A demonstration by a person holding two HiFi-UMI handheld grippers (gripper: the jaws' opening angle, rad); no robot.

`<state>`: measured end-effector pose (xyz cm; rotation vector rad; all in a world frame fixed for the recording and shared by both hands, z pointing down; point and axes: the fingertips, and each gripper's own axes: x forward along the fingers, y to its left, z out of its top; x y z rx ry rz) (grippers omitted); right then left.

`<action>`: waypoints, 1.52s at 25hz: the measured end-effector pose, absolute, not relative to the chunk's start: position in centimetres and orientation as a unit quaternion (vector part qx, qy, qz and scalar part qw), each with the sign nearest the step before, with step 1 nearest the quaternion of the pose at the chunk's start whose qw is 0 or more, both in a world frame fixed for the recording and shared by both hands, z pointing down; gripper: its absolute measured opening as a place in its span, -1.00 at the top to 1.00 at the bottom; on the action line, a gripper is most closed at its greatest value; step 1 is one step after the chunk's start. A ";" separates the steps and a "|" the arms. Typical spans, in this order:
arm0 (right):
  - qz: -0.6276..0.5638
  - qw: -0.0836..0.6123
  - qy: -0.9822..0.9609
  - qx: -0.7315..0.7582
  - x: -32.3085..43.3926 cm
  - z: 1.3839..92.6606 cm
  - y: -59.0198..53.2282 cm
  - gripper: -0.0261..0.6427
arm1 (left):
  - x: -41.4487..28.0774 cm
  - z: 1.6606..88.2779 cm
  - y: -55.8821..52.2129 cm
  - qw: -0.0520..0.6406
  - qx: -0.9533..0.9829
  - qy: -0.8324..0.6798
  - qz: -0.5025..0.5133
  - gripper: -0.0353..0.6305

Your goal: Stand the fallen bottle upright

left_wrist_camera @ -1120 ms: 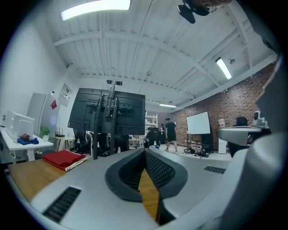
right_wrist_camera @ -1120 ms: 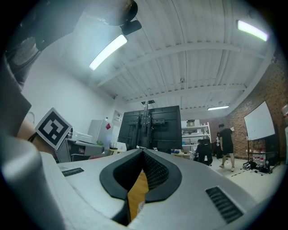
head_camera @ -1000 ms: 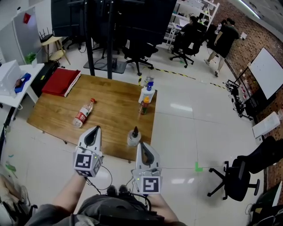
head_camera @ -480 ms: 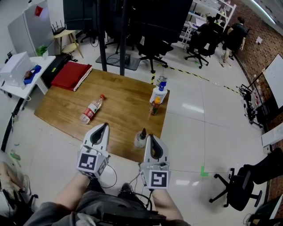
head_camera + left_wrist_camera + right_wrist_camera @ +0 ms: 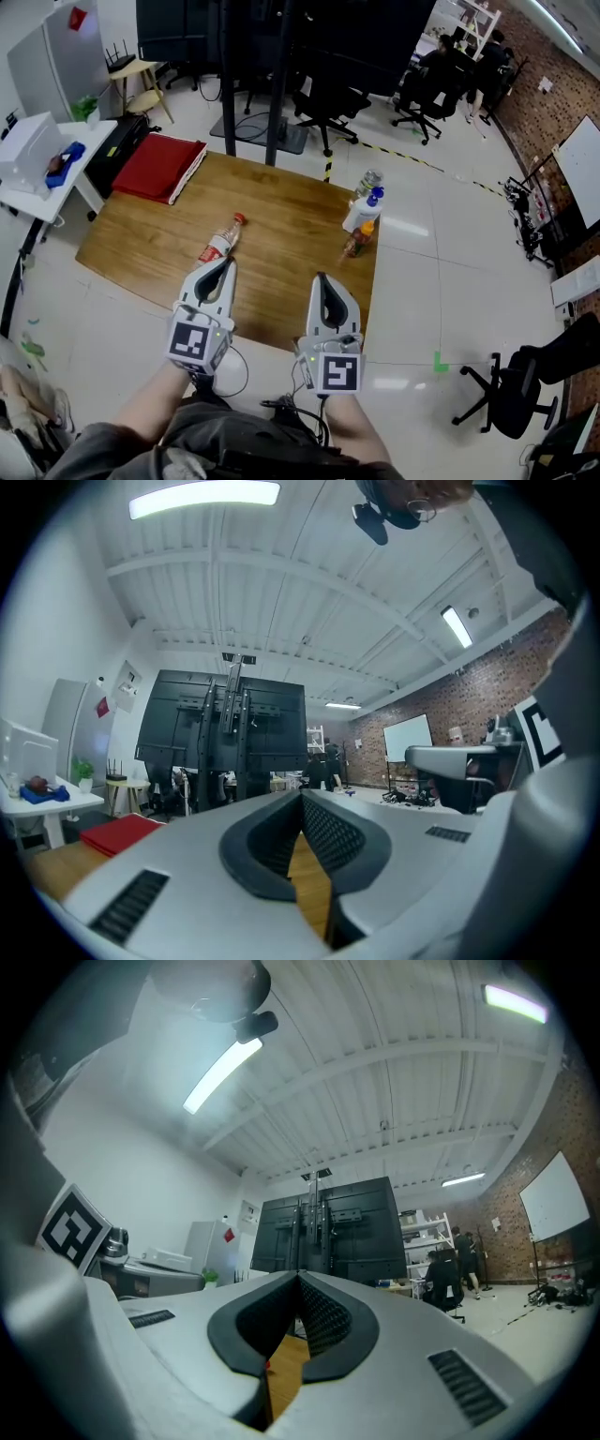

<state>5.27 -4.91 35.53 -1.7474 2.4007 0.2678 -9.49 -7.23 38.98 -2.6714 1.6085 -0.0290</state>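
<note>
While the fallen bottle (image 5: 217, 246) lies on its side on the wooden worktop (image 5: 281, 216), both claws hang roughly level over the near edge, side by side, and neither touches it. The left claw (image 5: 223, 268) has its jaws pressed together with nothing between them. The right claw (image 5: 322, 281) is likewise closed and empty. Held this way, they seem poised for an approach rather than a grasp, and the jaws would have to part before either could take hold. In the head view the left claw's tip sits just short of the bottle, which makes it the likelier one to reach.

The bottle is clear plastic with a red cap and a red-and-white label, and its cap points away from the person towards the far edge. Whether it holds any liquid is hard to tell at this size. A few upright bottles (image 5: 362, 208) stand well apart from it at the worktop's right edge.
</note>
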 end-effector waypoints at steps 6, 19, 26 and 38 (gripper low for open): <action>0.070 0.073 0.793 -0.601 -2.5 36.8 -9.5 0.90 | -18.7 39.8 -11.1 -0.002 -0.856 0.516 -0.005 0.80; 0.053 0.050 0.752 -0.655 -13.1 37.8 -12.6 0.90 | -30.4 40.9 -16.5 0.009 -0.881 0.472 -0.016 0.80; 0.046 0.043 0.728 -0.682 -17.2 38.6 -12.8 0.90 | -34.3 42.6 -17.5 -0.015 -0.896 0.443 -0.020 0.80; 0.059 0.030 0.716 -0.695 -19.8 37.6 -13.2 0.90 | -36.8 44.2 -19.2 -0.052 -0.901 0.429 -0.027 0.80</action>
